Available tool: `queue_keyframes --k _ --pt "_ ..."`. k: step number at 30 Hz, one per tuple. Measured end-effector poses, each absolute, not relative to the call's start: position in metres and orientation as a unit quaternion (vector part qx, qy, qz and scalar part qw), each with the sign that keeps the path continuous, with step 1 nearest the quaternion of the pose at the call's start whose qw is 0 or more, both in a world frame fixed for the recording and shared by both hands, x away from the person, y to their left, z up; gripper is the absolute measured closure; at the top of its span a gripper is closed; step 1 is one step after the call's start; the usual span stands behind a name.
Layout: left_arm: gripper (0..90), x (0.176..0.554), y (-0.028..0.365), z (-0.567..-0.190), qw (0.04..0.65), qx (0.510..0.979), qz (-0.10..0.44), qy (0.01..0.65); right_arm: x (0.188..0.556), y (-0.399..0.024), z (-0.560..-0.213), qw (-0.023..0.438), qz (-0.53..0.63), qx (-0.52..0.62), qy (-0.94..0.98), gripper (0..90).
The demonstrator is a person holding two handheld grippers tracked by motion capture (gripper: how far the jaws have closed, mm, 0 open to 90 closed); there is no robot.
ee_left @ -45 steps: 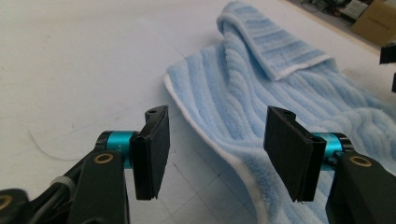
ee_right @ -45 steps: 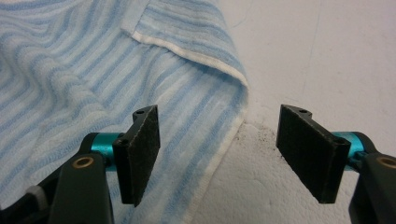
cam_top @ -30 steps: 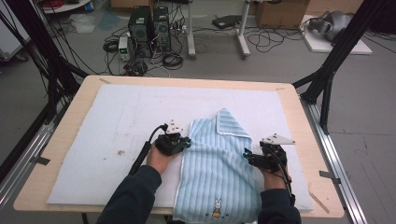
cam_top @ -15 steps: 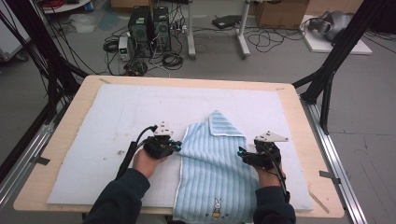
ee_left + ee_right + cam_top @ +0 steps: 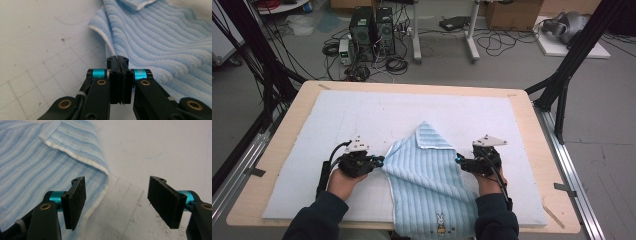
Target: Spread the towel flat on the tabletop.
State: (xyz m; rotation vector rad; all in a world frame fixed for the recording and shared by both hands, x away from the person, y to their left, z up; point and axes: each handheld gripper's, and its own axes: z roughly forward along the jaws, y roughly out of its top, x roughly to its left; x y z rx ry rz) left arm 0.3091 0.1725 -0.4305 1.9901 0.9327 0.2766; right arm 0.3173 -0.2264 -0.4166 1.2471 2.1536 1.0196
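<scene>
A light-blue striped towel (image 5: 432, 185) lies on the white mat (image 5: 312, 130) that covers the table (image 5: 532, 125). It sits at the middle of the mat's near edge, and its near end — the one with a small rabbit figure (image 5: 440, 221) — hangs past that edge toward the person. The far end is folded back on itself into a point (image 5: 428, 134) aimed at the far edge of the table.

Left gripper (image 5: 378, 160): clenched. In the left gripper view the two black jaws meet face to face, and the white-trimmed left edge of the towel (image 5: 160, 42) runs straight into the seam between them (image 5: 117, 58) — the gripper is grasping the towel by that edge. In the high view the cloth next to the grip is raised off the mat in a shallow fold. The left hand (image 5: 344, 182) holds the gripper low over the mat, left of the towel.

Right gripper (image 5: 458, 159): released. In the right gripper view its jaws stand well apart with bare mat between them (image 5: 117, 202). The left pad in that view hangs over the towel's white hem (image 5: 100, 195); whether it touches the cloth cannot be told. The other pad is over the mat alone. The right hand (image 5: 489, 180) holds this gripper at the towel's right edge, near the mat's near-right corner.
</scene>
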Motion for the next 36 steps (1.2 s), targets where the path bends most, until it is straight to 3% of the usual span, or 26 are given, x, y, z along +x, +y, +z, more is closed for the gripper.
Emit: queue_keyframes --k 11,13,17,22,30,36 --pt "86.0 0.302 0.186 -0.433 0.448 0.8 0.105 0.386 0.332 -0.202 -0.408 0.209 0.375 0.419 0.8 33.9" --pt "69.6 0.303 0.185 -0.434 0.455 0.791 0.101 0.395 0.336 -0.194 -0.406 0.201 0.383 0.401 0.807 37.4" --pt "53.6 0.305 0.19 -0.431 0.477 0.771 0.117 0.405 0.345 -0.173 -0.404 0.185 0.387 0.367 0.826 40.8" --pt "46.4 0.309 0.201 -0.428 0.497 0.751 0.143 0.41 0.355 -0.145 -0.406 0.168 0.383 0.326 0.848 45.5" --pt "45.3 0.316 0.214 -0.426 0.51 0.738 0.165 0.411 0.372 -0.104 -0.42 0.156 0.37 0.278 0.873 48.2" --pt "44.8 0.32 0.219 -0.424 0.514 0.73 0.17 0.417 0.378 -0.082 -0.433 0.178 0.339 0.263 0.885 53.7"
